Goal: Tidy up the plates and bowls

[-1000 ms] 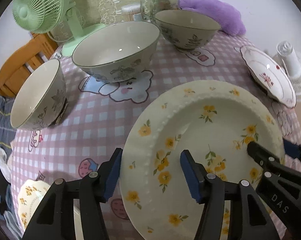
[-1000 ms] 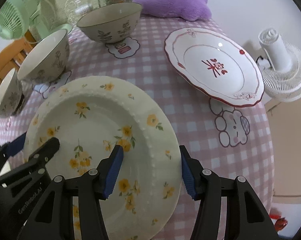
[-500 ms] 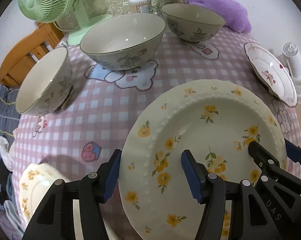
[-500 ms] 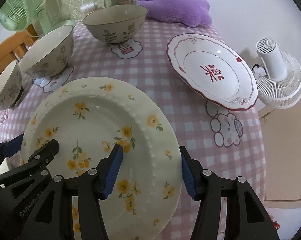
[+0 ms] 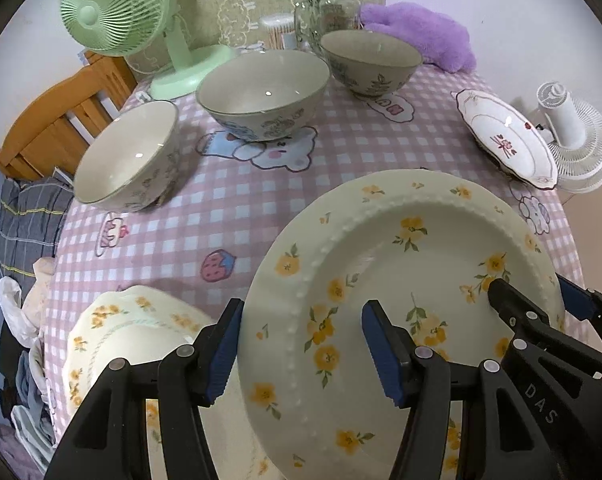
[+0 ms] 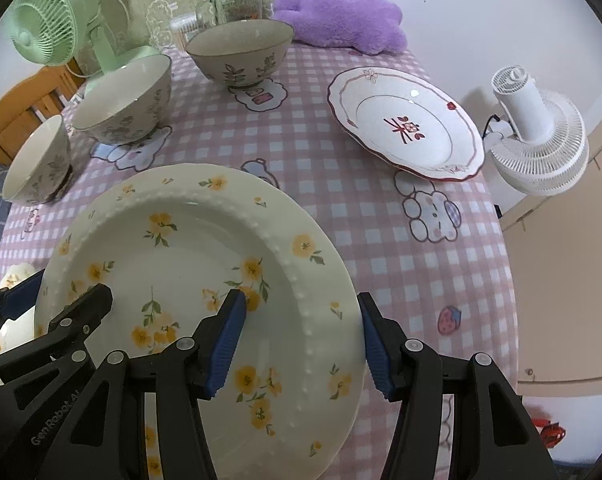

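One yellow-flowered plate [image 5: 401, 280], face-up, slightly tilted

"DAS" is printed on the right gripper [image 5: 541, 308], "GenRobot.AI" on the left gripper [image 6: 57, 304].

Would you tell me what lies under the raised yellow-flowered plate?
Under the yellow-flowered plate, at its left, a second floral plate lies on the checked tablecloth. What sits beneath its centre is hidden.
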`<control>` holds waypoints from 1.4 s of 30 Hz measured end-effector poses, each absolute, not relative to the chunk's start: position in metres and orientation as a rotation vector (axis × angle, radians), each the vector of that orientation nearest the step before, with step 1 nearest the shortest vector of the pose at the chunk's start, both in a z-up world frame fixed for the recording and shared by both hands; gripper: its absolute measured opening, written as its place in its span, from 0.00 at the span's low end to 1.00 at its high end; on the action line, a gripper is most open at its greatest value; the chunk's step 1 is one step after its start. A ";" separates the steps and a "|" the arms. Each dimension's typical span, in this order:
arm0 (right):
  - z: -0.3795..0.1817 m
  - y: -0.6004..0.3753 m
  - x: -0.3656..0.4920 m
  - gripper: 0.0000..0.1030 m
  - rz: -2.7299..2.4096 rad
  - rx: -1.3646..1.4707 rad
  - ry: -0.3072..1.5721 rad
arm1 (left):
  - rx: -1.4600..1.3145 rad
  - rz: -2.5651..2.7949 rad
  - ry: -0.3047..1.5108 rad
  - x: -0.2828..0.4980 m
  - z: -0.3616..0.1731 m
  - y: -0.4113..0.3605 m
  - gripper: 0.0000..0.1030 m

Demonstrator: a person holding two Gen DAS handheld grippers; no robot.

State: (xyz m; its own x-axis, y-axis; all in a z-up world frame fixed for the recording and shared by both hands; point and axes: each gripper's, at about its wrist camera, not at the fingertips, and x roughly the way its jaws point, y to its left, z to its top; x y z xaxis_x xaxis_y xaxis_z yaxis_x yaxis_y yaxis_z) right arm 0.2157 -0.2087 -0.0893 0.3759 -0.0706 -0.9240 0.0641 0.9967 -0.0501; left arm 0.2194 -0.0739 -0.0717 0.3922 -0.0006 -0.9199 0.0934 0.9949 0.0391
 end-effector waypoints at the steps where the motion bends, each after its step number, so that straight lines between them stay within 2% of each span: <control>1: -0.087 -0.206 0.213 0.57 -0.086 -0.008 1.180 | 0.085 -0.060 1.163 0.217 -0.070 -0.070 0.59; 19: -0.064 -0.122 0.175 0.56 -0.081 -0.019 1.156 | 0.053 -0.093 1.145 0.178 -0.057 0.018 0.59; 30: -0.084 -0.064 0.160 0.54 -0.076 -0.023 1.188 | 0.021 -0.082 1.206 0.163 -0.084 0.075 0.59; 42: -0.097 -0.033 0.157 0.54 -0.112 -0.080 1.212 | -0.010 -0.101 1.248 0.161 -0.106 0.097 0.59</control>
State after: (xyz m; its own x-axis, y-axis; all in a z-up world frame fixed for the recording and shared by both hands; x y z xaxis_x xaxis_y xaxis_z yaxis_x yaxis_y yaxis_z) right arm 0.1573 -0.0328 -0.0968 0.3470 -0.1286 -0.9290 0.0433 0.9917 -0.1210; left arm 0.1608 0.0974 -0.1061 0.3137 -0.0820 -0.9460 0.0715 0.9955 -0.0626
